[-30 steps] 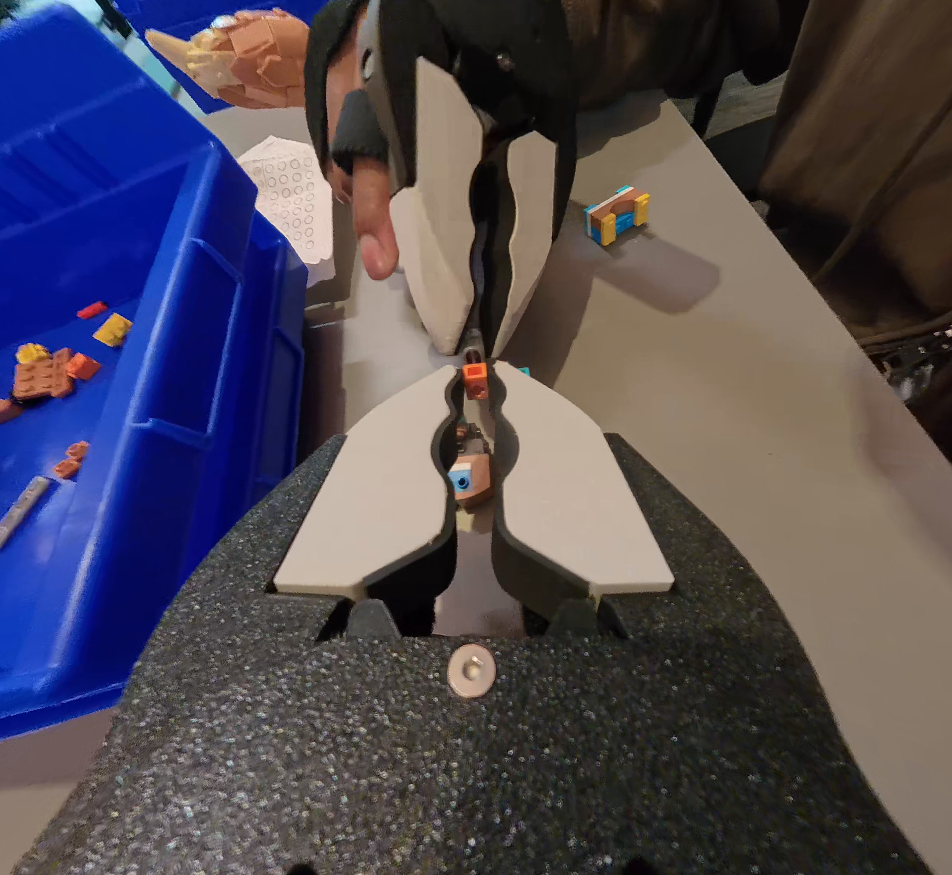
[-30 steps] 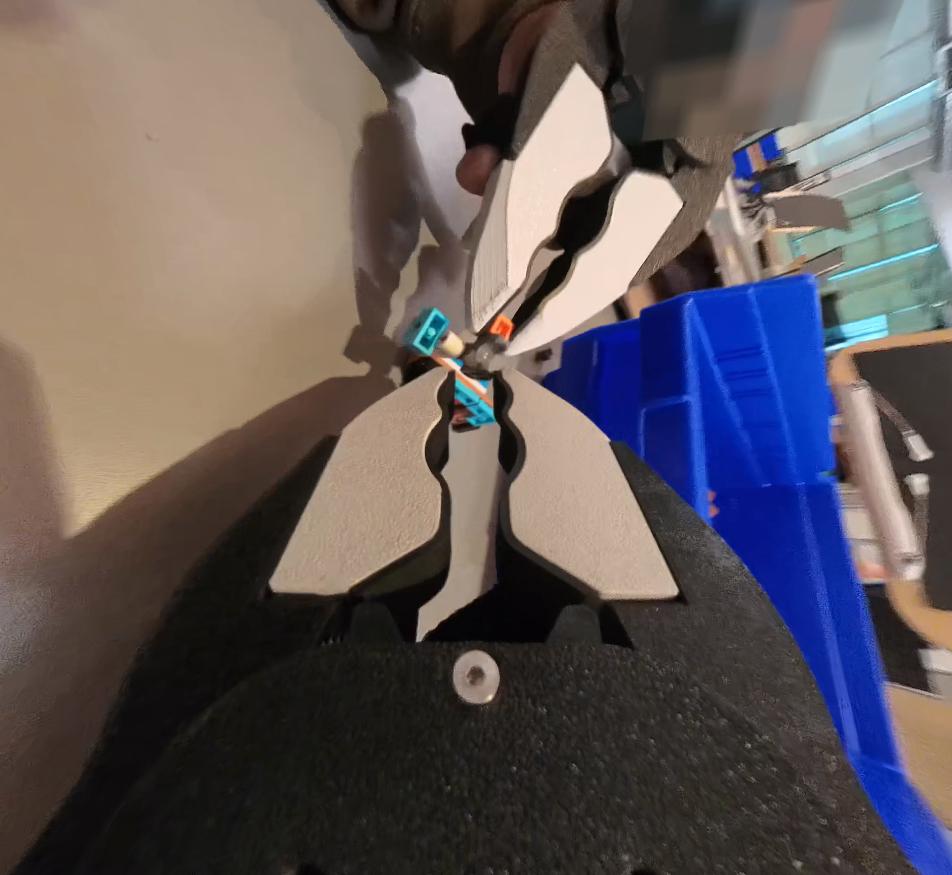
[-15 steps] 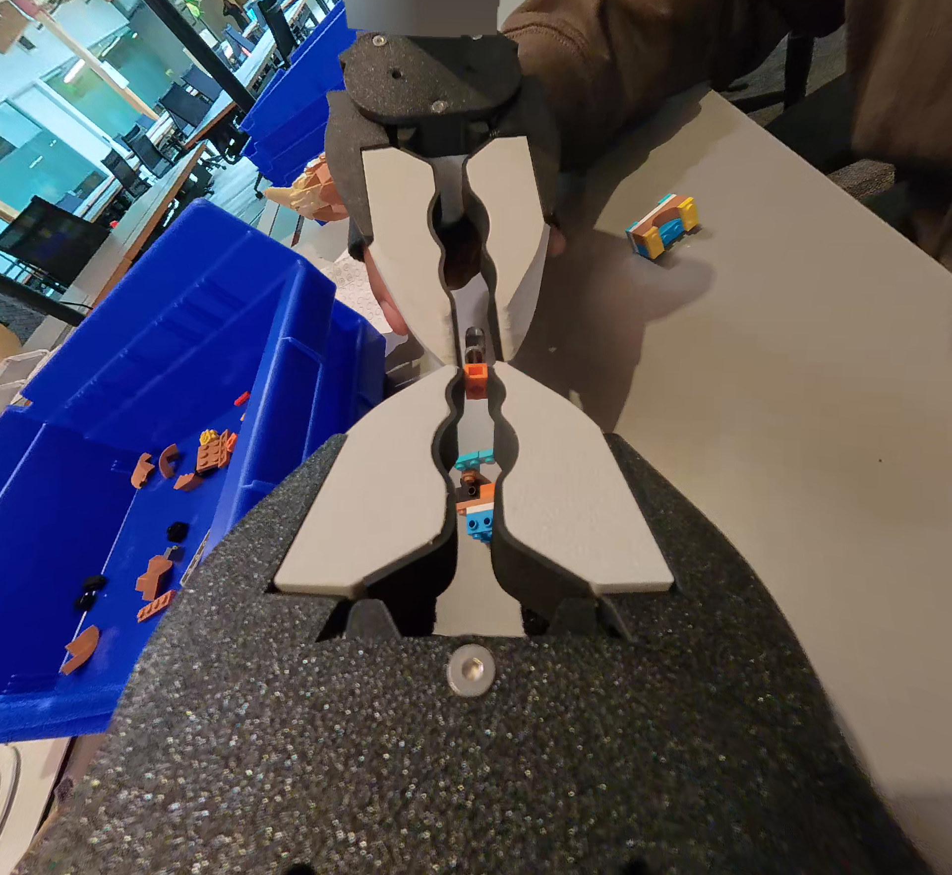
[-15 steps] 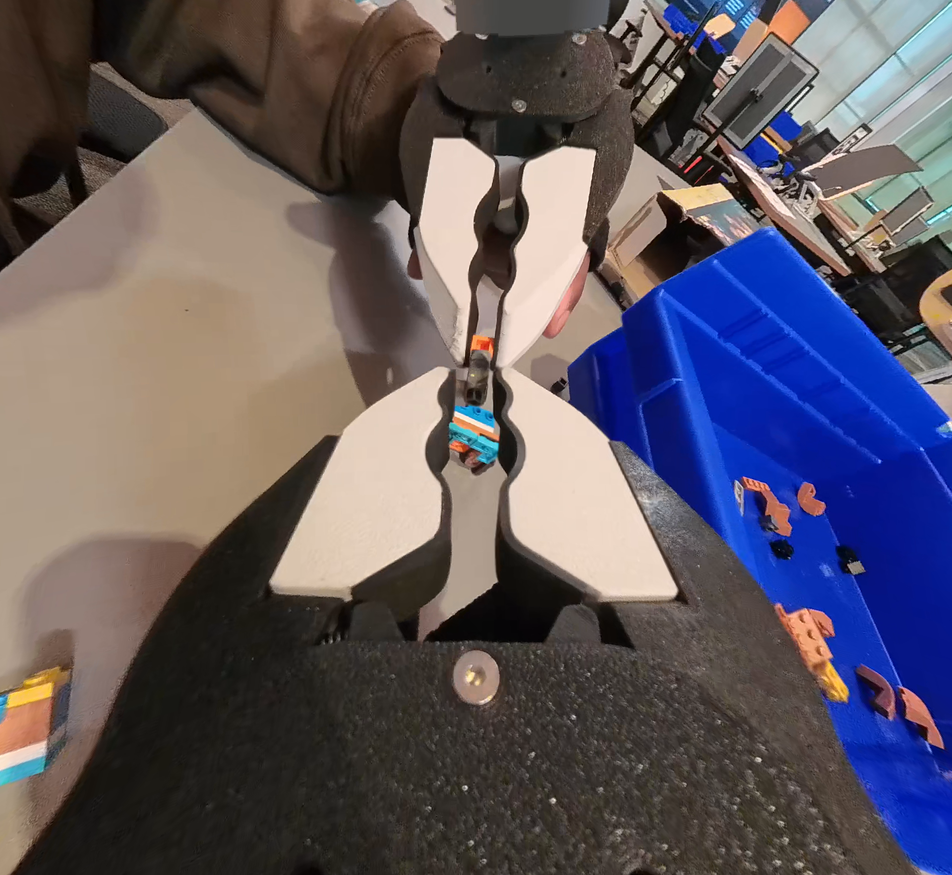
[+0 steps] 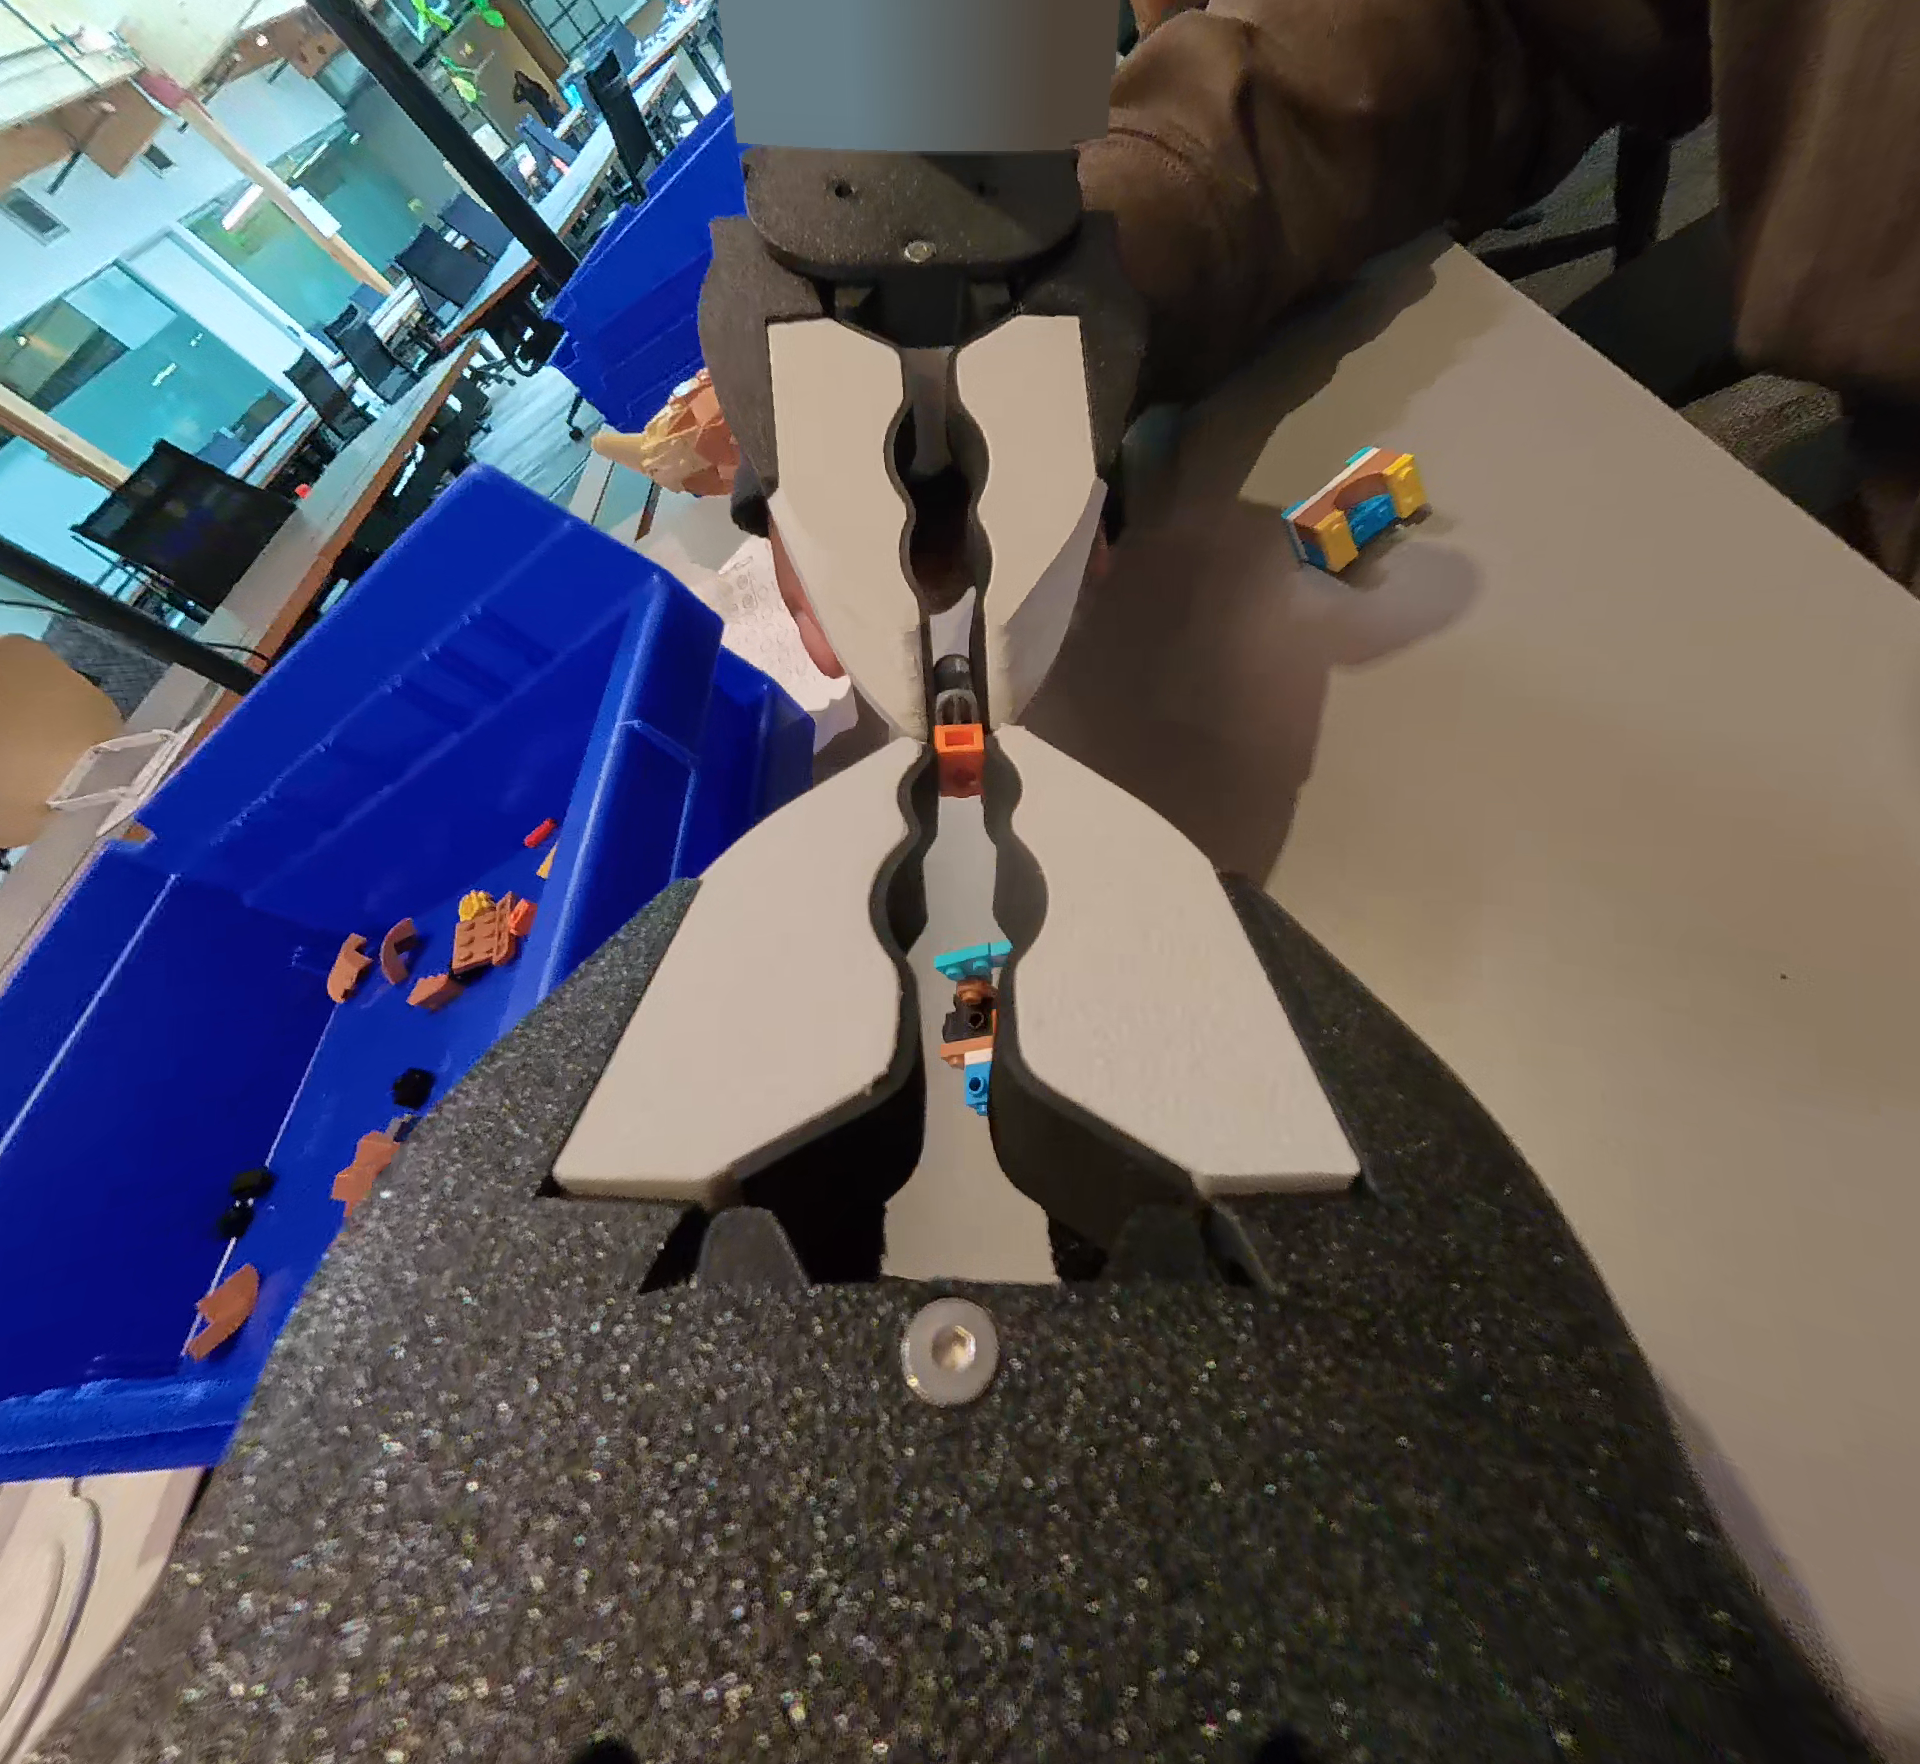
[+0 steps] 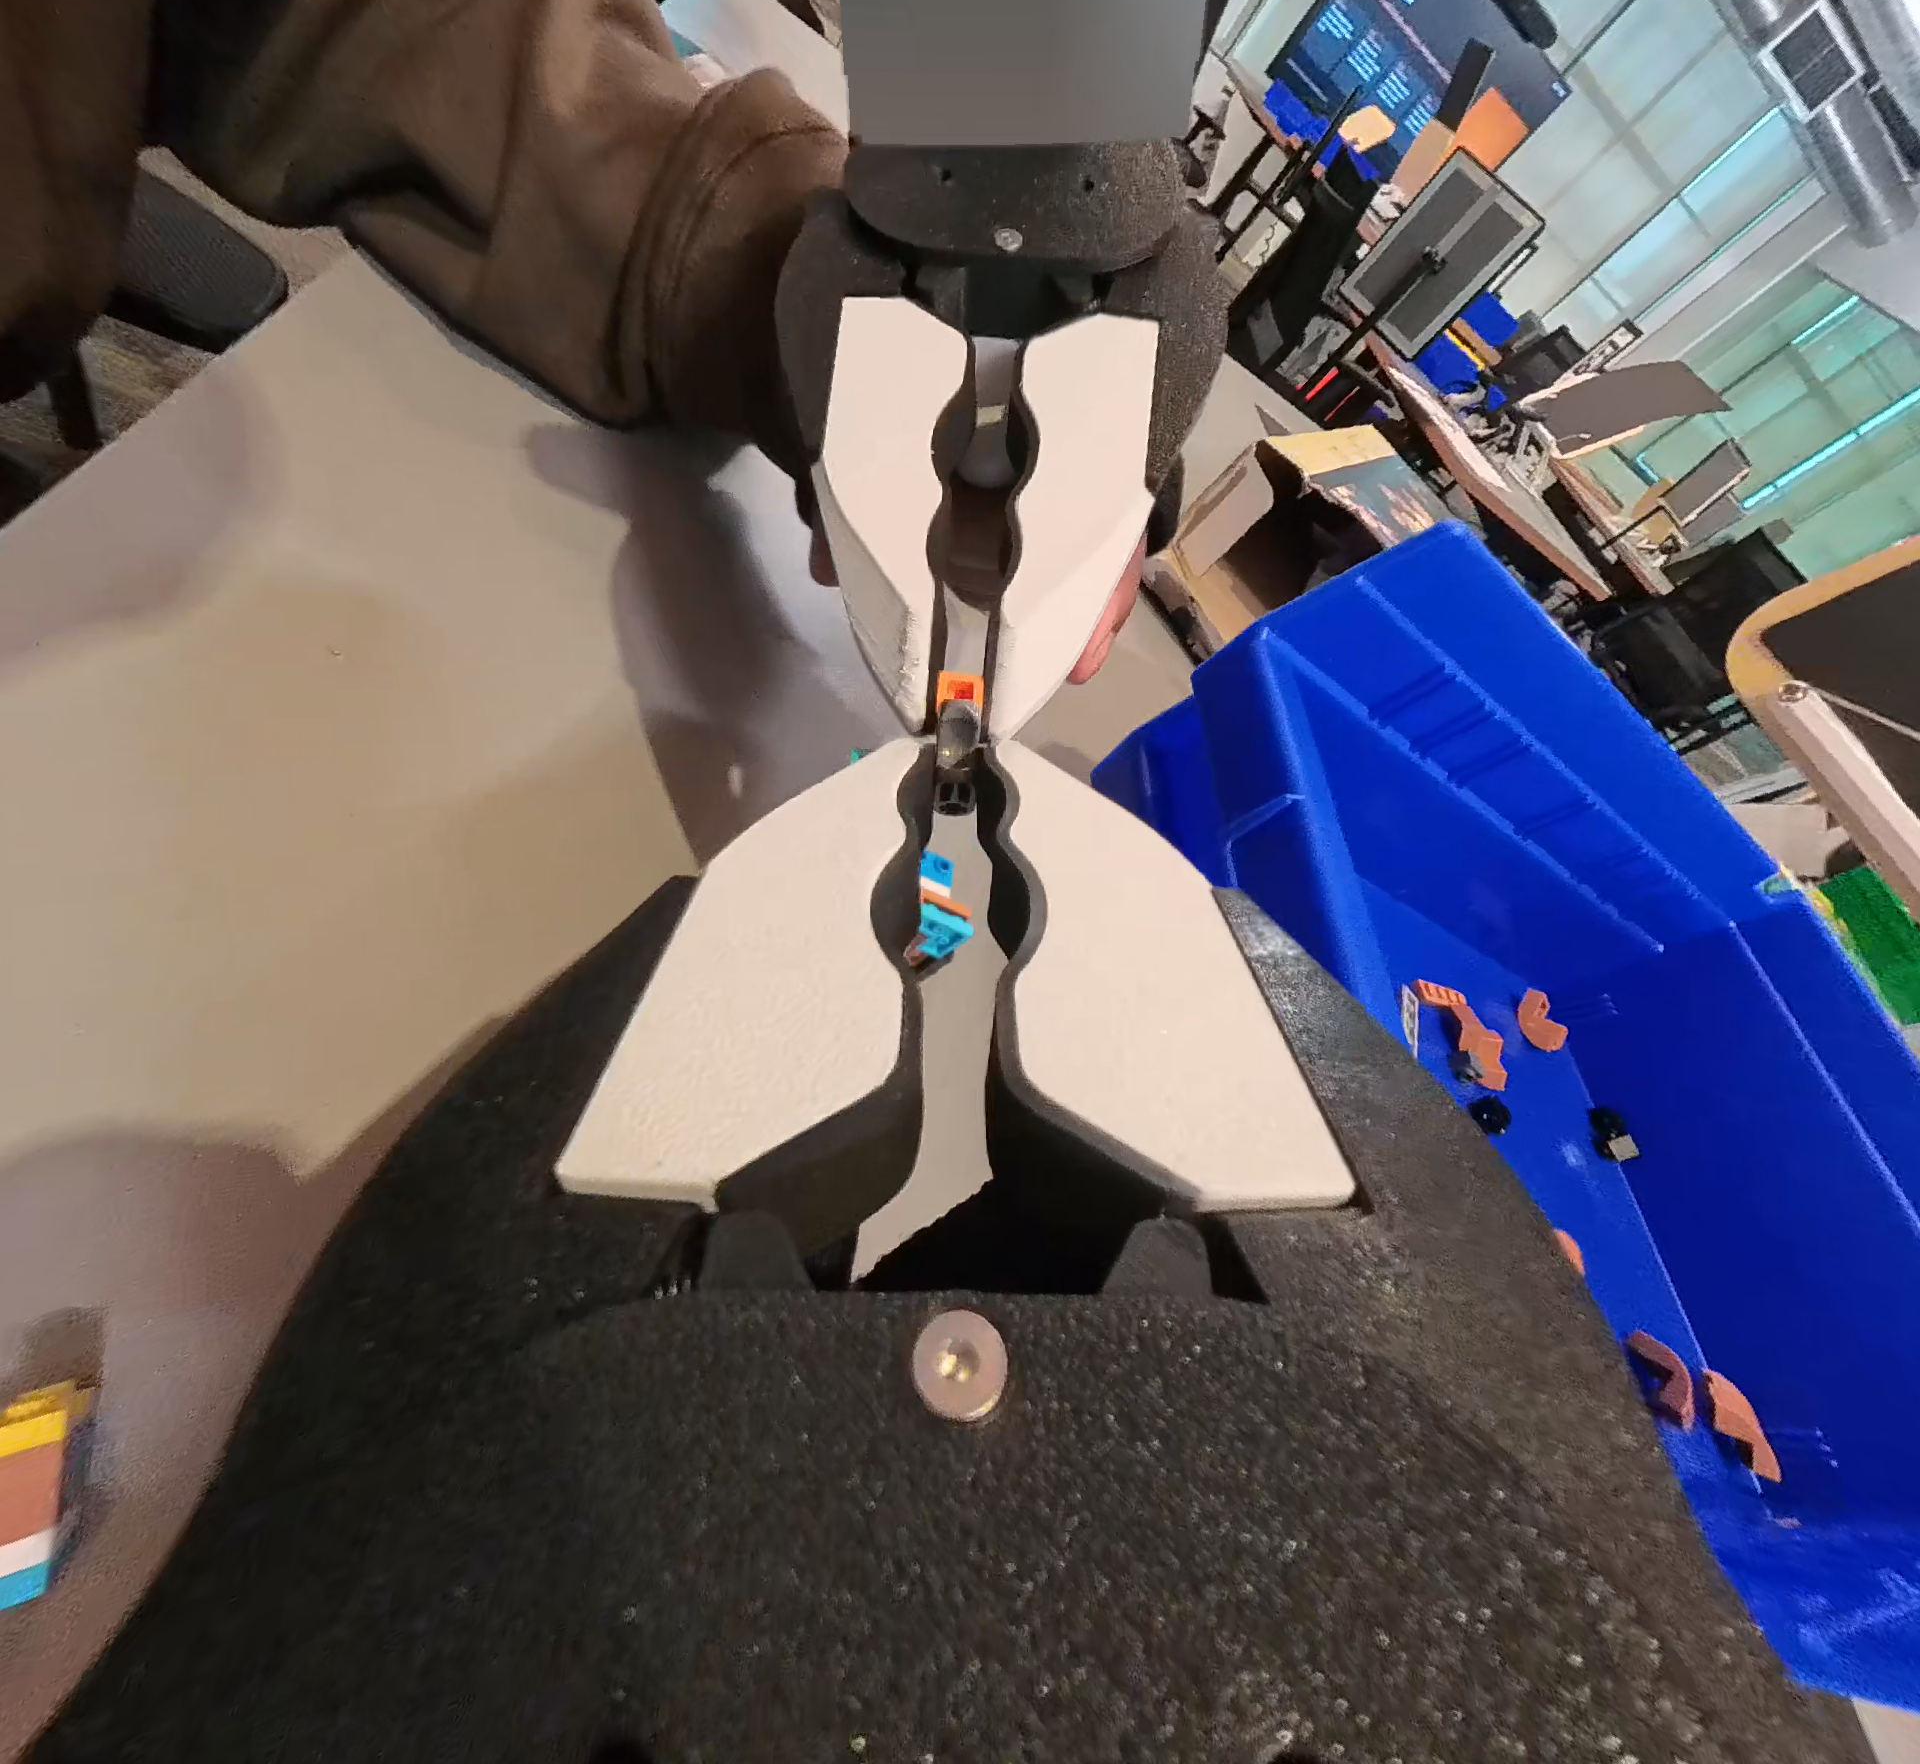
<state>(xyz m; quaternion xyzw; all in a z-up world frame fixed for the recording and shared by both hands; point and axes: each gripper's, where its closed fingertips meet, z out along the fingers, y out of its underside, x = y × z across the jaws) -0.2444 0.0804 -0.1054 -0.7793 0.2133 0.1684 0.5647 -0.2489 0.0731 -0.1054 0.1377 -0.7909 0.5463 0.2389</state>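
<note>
My left gripper [image 5: 957,764] is shut on a small orange brick [image 5: 957,756]. My right gripper [image 6: 957,750] is shut on a small dark grey piece [image 6: 957,740]. The two grippers meet tip to tip above the grey table [image 5: 1507,883], and the orange brick touches the dark piece [image 5: 953,684]. In the right wrist view the orange brick [image 6: 958,688] sits in the left gripper's tips. A small teal, brown and blue brick assembly [image 5: 971,1018] lies on the table below, seen through the finger gap; it also shows in the right wrist view [image 6: 940,914].
A blue bin [image 5: 343,779] with loose brown, orange and black bricks stands beside the grippers; it also shows in the right wrist view [image 6: 1455,779]. A small multicoloured brick block [image 5: 1351,509] lies on the table. A tan brick model [image 5: 681,441] and a white sheet [image 5: 753,587] lie behind. Left and right tips are no more than a few centimetres apart. From either gripper's tips it is about 15 cm to the small multicoloured brick block [image 5: 1351,509].
Both grippers have swung from a tilted pose to face each other straight on, staying tip to tip with the bricks held. The assembly on the table now shows lower in the finger gap.
</note>
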